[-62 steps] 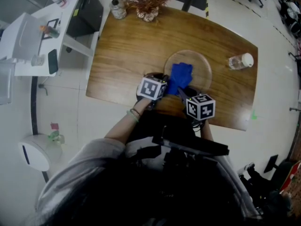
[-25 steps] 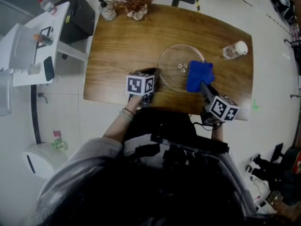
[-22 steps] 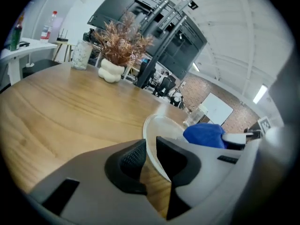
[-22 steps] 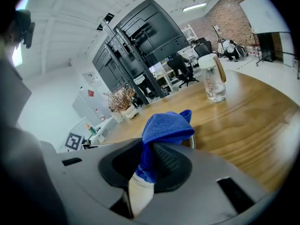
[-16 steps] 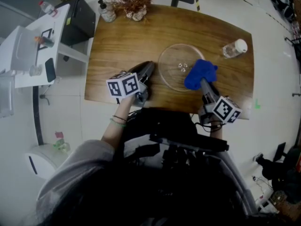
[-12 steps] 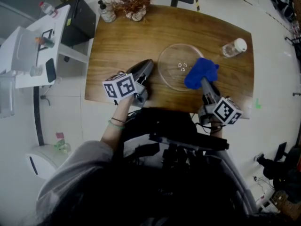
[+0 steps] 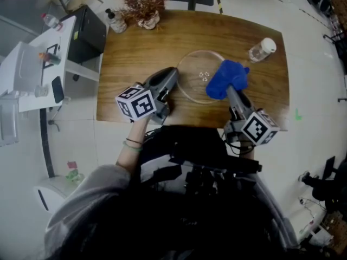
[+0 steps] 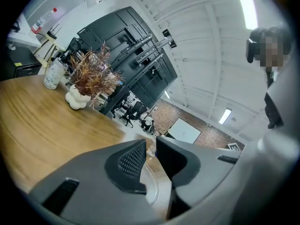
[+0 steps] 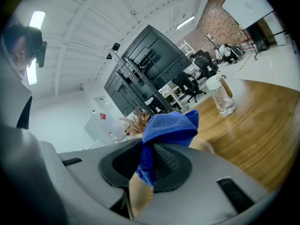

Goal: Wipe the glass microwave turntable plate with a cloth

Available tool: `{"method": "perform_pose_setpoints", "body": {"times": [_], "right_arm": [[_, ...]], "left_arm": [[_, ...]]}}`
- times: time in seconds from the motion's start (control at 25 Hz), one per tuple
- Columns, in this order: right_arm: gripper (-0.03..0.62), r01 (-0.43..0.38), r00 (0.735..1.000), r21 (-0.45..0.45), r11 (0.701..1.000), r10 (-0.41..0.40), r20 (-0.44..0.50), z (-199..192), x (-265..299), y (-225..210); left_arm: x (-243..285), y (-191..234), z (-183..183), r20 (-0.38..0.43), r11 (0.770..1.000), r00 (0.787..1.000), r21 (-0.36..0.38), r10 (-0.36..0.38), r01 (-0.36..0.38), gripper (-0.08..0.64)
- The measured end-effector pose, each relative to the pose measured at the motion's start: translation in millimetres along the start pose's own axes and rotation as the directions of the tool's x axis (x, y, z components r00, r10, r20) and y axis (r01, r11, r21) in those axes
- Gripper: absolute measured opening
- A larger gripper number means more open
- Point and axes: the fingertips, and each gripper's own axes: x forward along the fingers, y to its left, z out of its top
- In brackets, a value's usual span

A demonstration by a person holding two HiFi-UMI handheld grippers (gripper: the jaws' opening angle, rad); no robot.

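The round glass turntable plate [image 7: 195, 79] lies flat on the wooden table [image 7: 141, 47]. A blue cloth [image 7: 225, 79] rests bunched over the plate's right rim, and my right gripper [image 7: 229, 92] is shut on it. In the right gripper view the cloth [image 9: 168, 128] sticks up out of the jaws, with the plate [image 9: 202, 145] just behind. My left gripper [image 7: 171, 72] hovers beside the plate's left rim, apart from it. Its jaws stand together with only a thin slit and nothing in them [image 8: 150, 156]; a sliver of plate [image 8: 150, 187] shows through.
A clear water bottle [image 7: 260, 50] stands at the table's right back, also visible from the right gripper [image 9: 220, 97]. A dried plant in a white vase [image 7: 142, 4] and a pump bottle [image 7: 115, 21] stand at the left back. A white side desk [image 7: 38, 42] stands to the left.
The right gripper carried the cloth from the plate's middle to its right rim. The left gripper came off the plate's left edge, drew back and tilted.
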Motion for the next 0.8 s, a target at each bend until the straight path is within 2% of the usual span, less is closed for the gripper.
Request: {"method": "perform_pose_setpoints", "body": {"times": [0.28,0.8], "right_arm": [[0.061,0.015,1.0,0.026,1.0,-0.015,0.008,-11,-7,-6],[0.057,0.033,0.999,0.013,0.999,-0.033,0.016,-12,-7,-3]], "left_arm": [[6,-6,-23,-0.068,0.999,0.998,0.042,-0.008,0.011,0.067],[7,-4,-23,-0.082,0.998,0.997,0.067,0.0,0.006,0.066]]}}
